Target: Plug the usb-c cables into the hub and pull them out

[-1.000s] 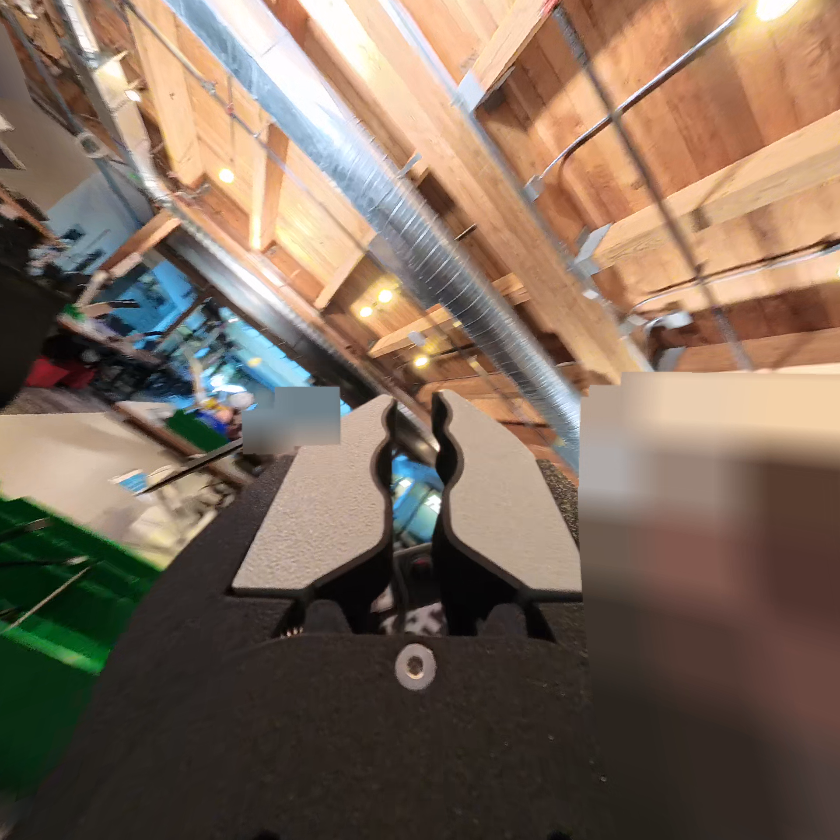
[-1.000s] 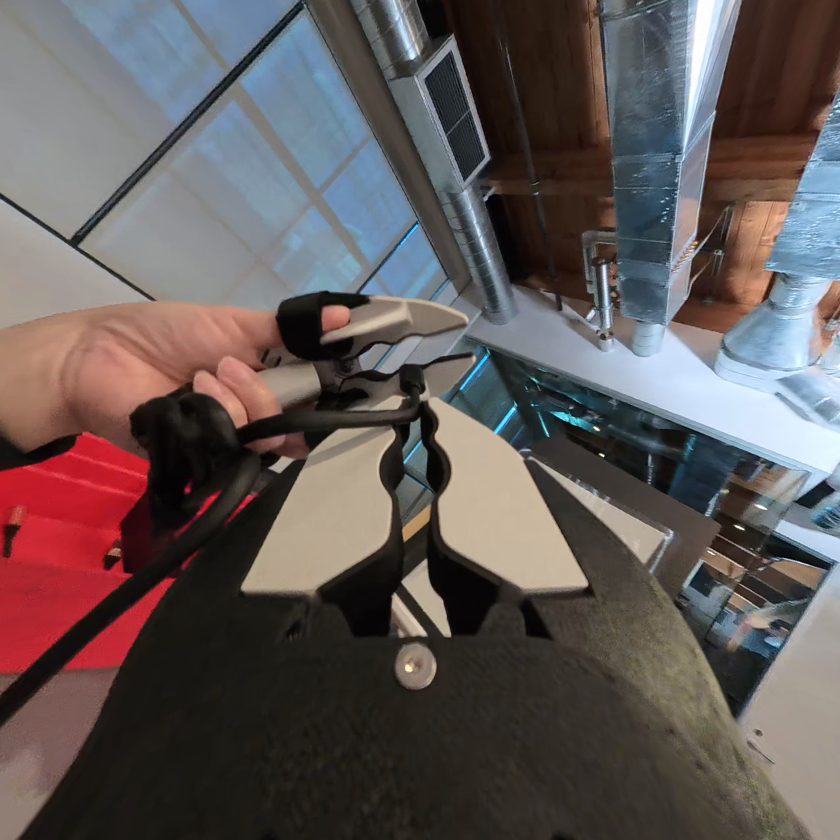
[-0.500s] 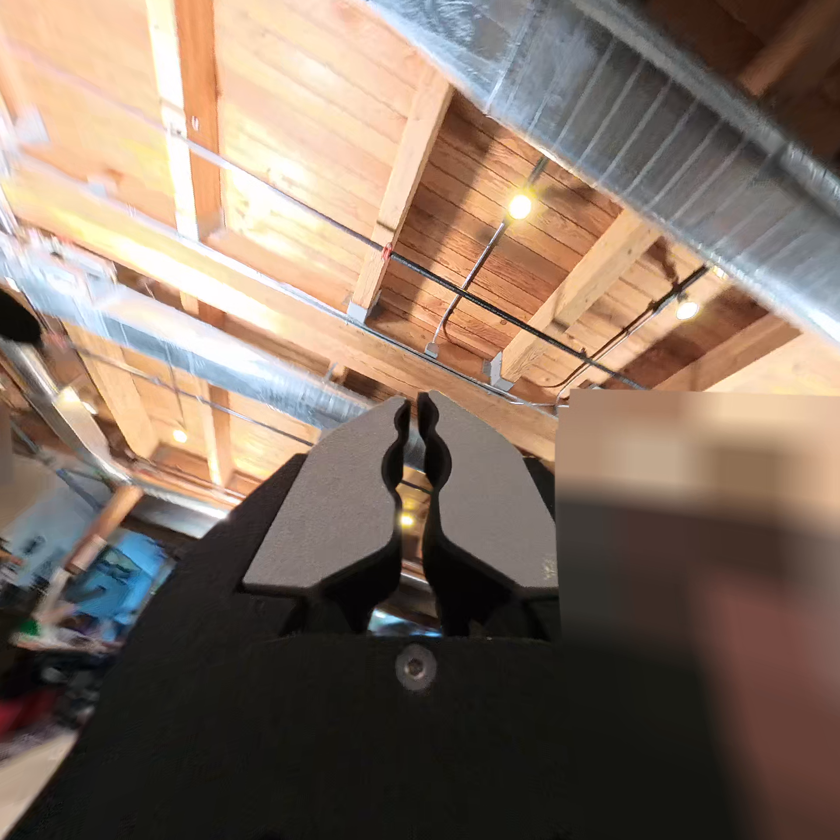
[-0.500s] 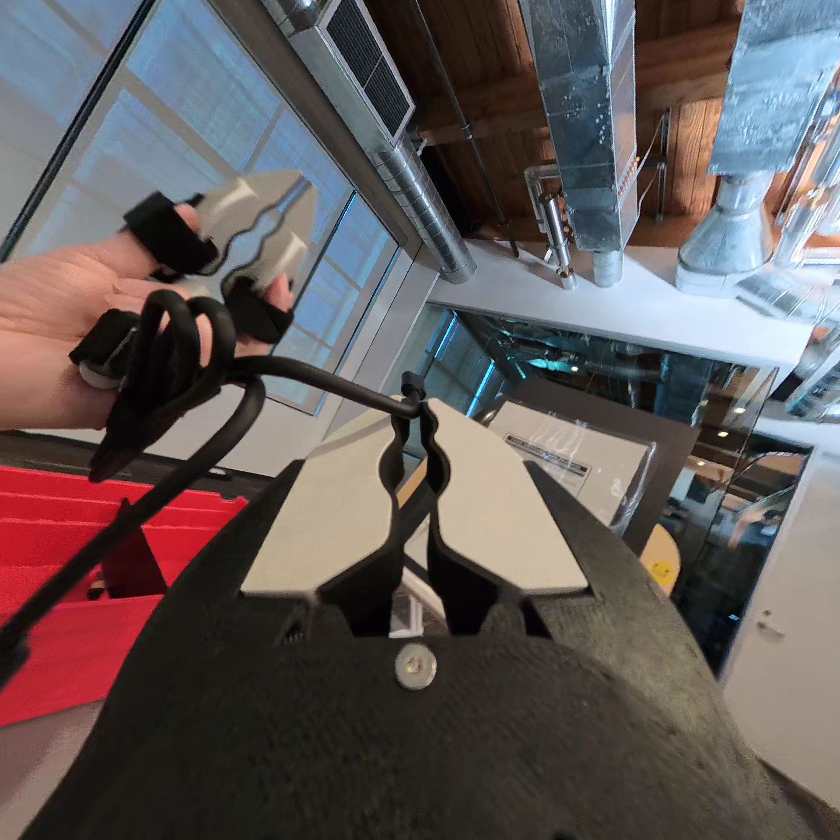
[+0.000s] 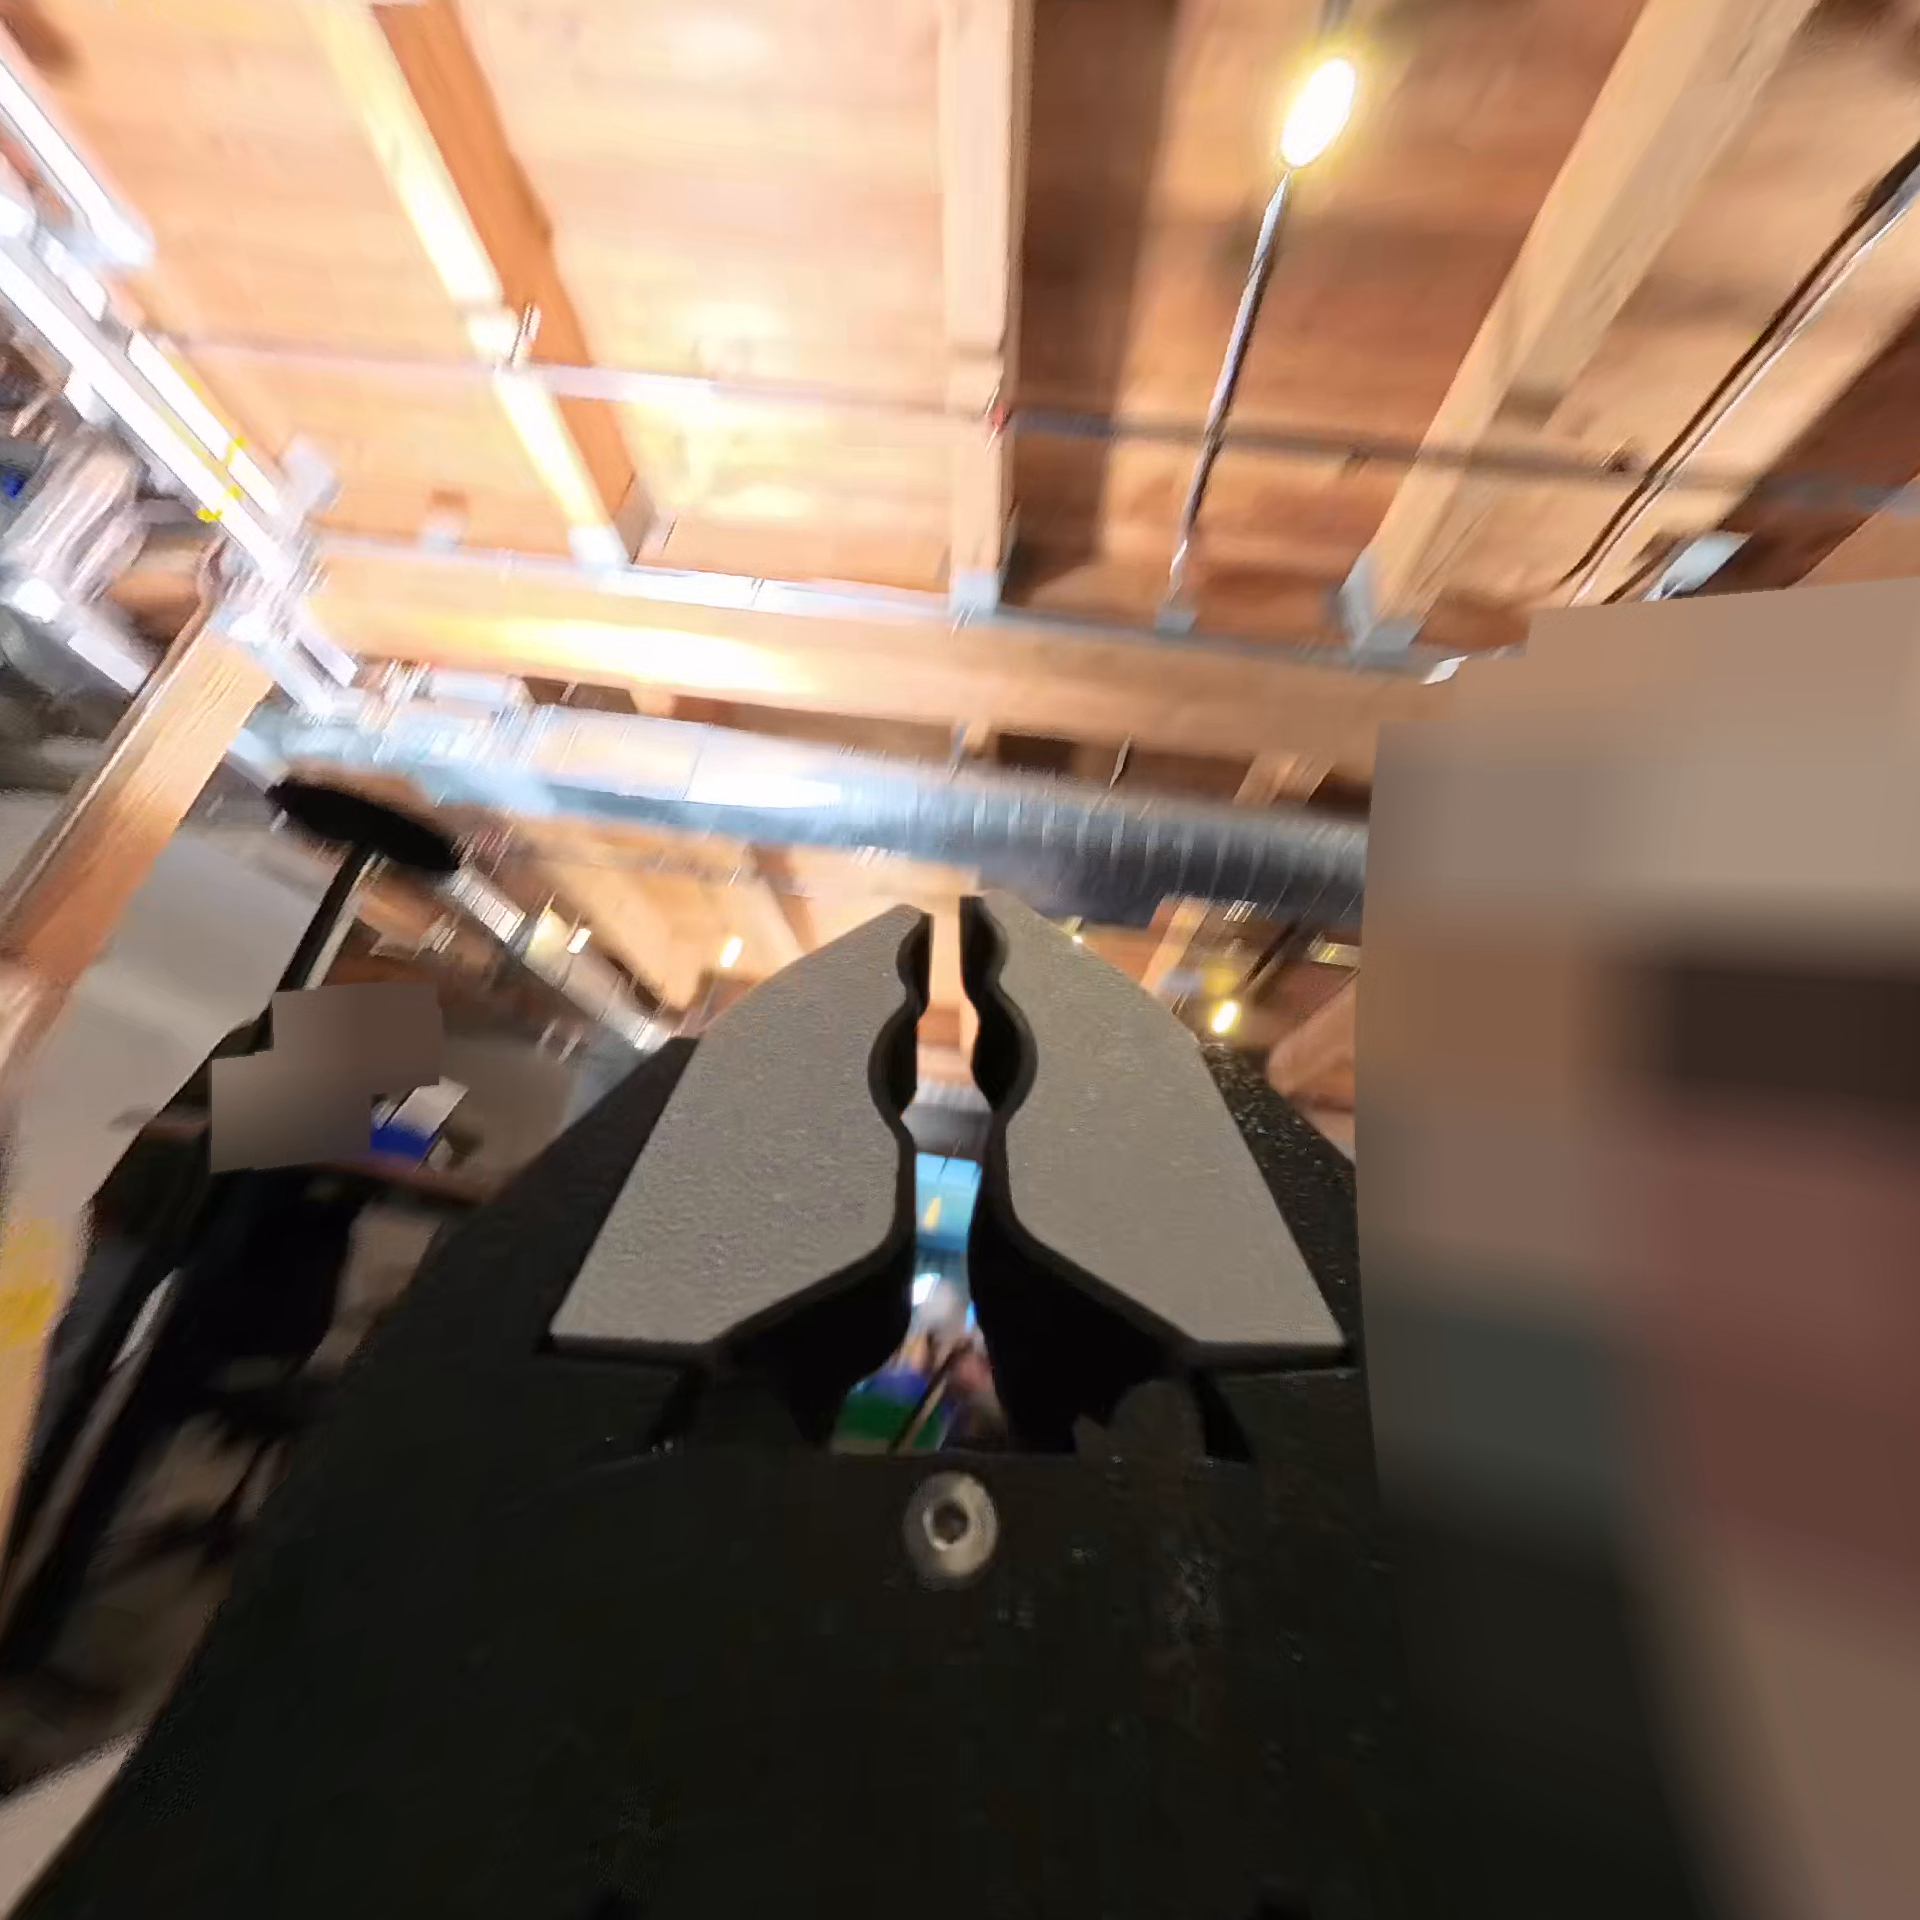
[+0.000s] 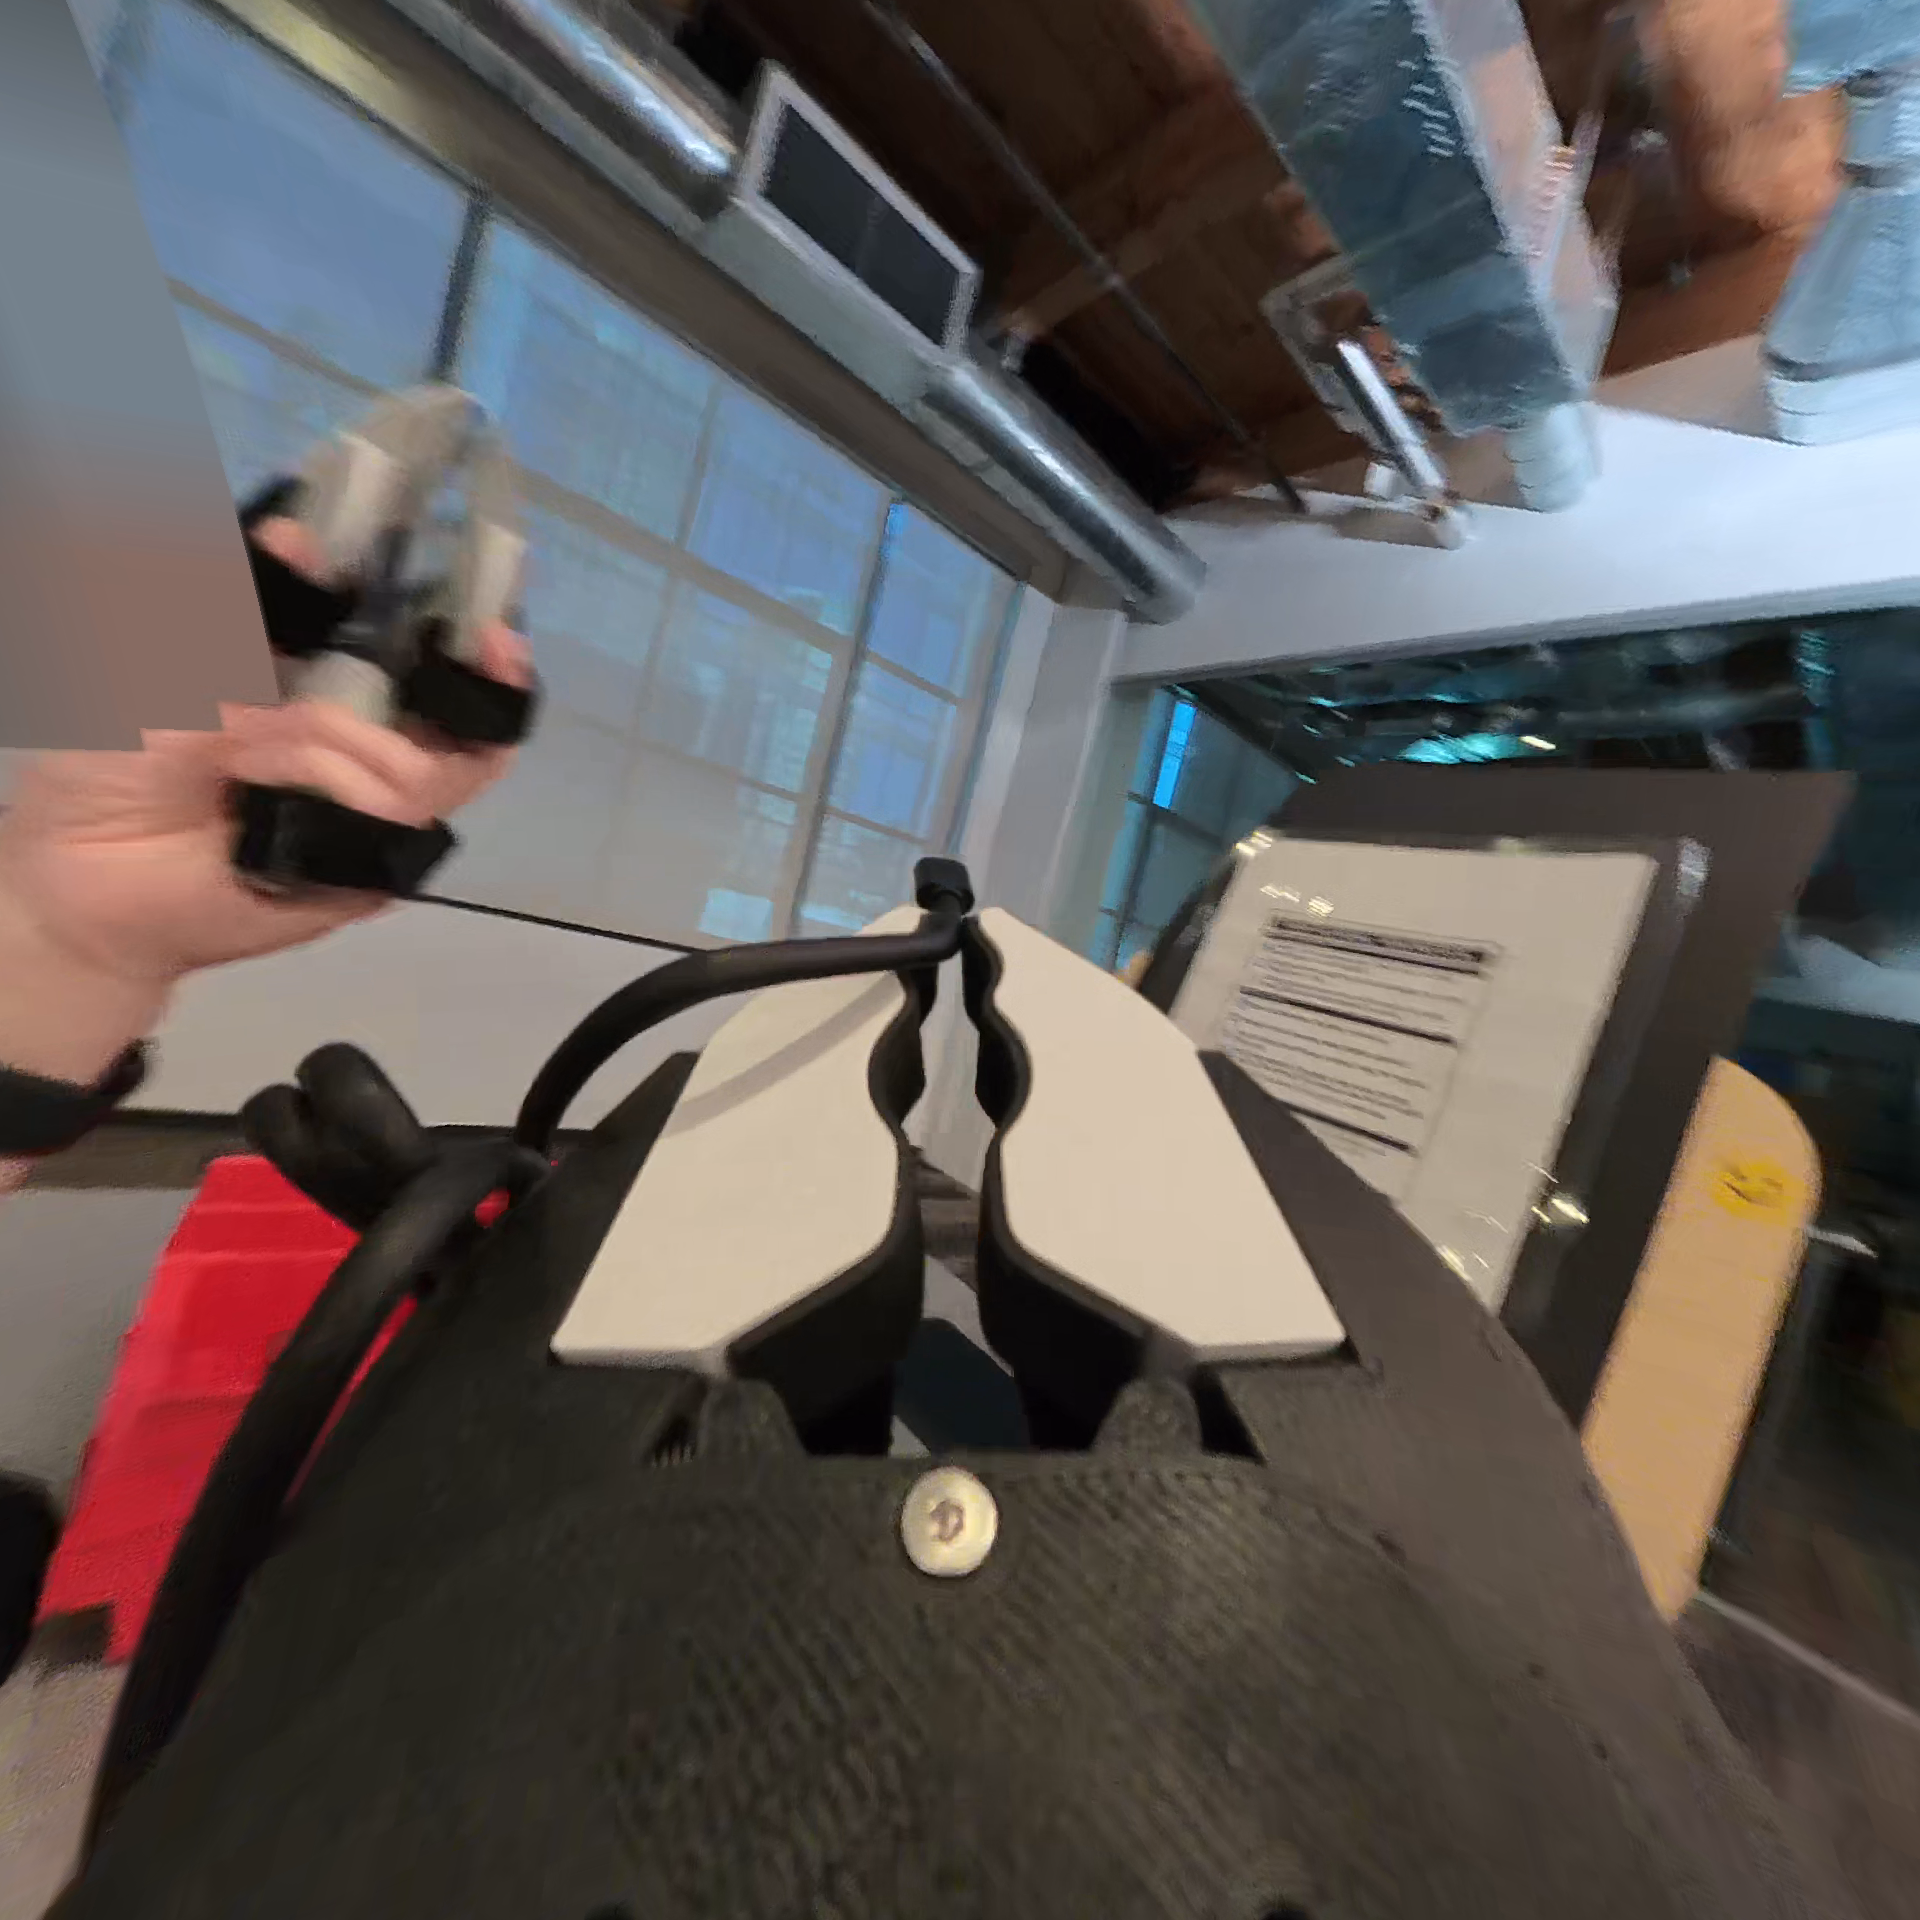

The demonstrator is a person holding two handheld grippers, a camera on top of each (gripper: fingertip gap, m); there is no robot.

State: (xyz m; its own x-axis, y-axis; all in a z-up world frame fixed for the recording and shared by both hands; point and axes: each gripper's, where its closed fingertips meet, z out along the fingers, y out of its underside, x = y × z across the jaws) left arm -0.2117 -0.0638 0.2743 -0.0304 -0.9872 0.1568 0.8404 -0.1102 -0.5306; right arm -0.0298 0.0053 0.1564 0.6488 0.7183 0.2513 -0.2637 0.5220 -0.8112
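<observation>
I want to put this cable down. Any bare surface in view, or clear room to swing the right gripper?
No surface shows; both views tilt toward the ceiling. Open air lies between the right gripper, shut on the cable, and the board with a sheet. Its left is crowded: hand, left gripper, red bin.

Both claws tilted upward: left claw (image 5: 945, 920) nearly closed, empty; right claw (image 6: 961, 925) pinched at its tips.
</observation>
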